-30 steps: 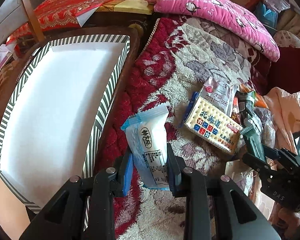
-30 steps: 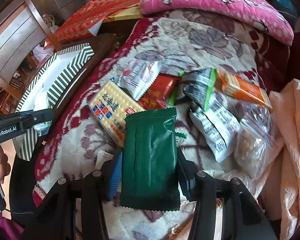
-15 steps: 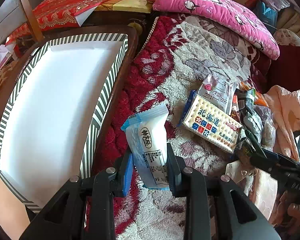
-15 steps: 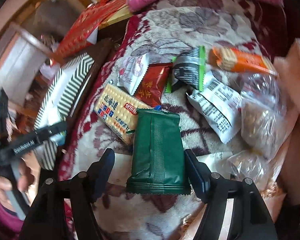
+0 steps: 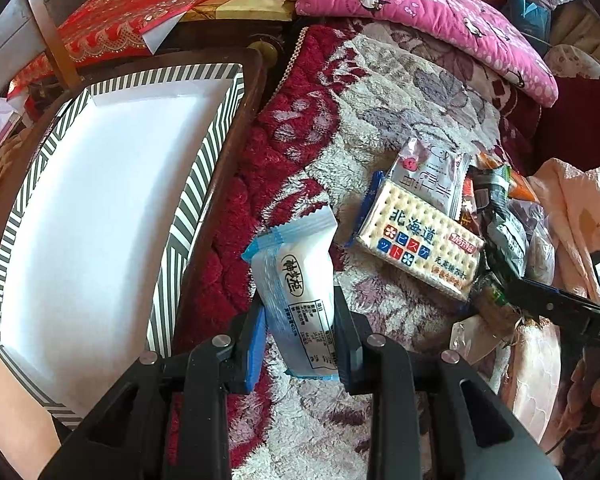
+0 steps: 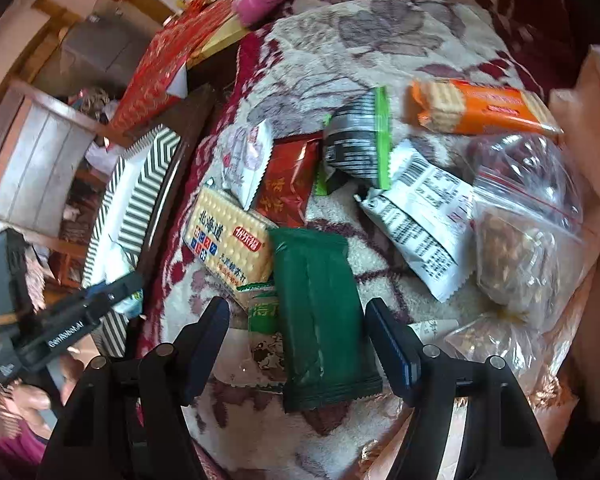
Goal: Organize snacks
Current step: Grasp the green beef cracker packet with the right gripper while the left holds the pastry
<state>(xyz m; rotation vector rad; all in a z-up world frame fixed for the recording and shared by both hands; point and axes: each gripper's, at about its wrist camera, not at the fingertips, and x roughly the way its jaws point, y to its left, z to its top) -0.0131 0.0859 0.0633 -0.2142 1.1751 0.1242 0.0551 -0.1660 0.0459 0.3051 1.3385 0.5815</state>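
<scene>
The left gripper [image 5: 298, 336] pinches the white packet [image 5: 296, 280], long axis upright, with the striped box [image 5: 196, 184] just leftward, while the right gripper [image 6: 298, 344] probably straddles the green packet [image 6: 320, 312] untouched, jaws spread.

The box [image 5: 204, 168] has black-and-white stripes and a white inside. The blanket [image 5: 400, 92] is cream and maroon with leaves; one packet [image 6: 320, 320] is dark green.

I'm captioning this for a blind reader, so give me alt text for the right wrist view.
The right gripper stands open around a dark green snack packet lying on a floral blanket. Beyond it are a cracker pack, a red packet, an orange biscuit pack and a striped box.
</scene>
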